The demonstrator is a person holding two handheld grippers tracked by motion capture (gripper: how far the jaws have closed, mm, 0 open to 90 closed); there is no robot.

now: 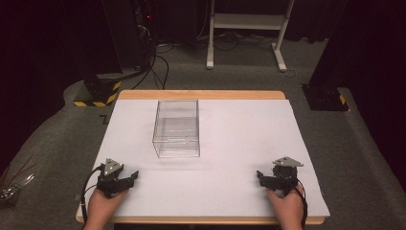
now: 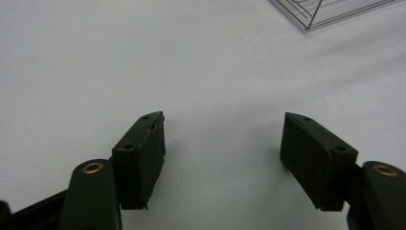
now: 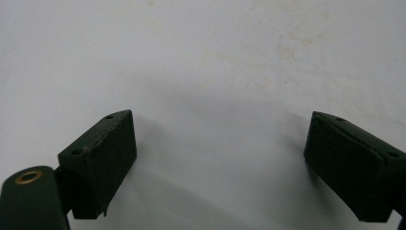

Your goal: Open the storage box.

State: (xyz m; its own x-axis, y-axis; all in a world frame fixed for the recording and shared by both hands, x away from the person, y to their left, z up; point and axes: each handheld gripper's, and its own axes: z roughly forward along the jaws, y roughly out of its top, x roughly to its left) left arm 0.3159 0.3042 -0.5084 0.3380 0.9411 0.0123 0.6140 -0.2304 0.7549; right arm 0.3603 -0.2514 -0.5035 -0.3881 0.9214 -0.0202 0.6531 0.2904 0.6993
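Observation:
A clear plastic box (image 1: 176, 128) stands open-topped and empty on the white table (image 1: 230, 143), left of centre. One corner of the box (image 2: 330, 12) shows at the top right of the left gripper view. My left gripper (image 1: 130, 178) rests near the table's front left, open, with bare table between its jaws (image 2: 222, 139). At the front right my right gripper (image 1: 261, 176) is open too, its jaws spread wide over the white surface (image 3: 220, 139). Each is held by a hand at the table's front edge.
The table has a wooden rim (image 1: 201, 94) and stands on grey carpet. Behind it are a white desk frame (image 1: 246, 28), cables (image 1: 160, 62) and black stands with yellow-black striped bases (image 1: 98, 93). Some thin tools (image 1: 12, 184) lie on the floor at left.

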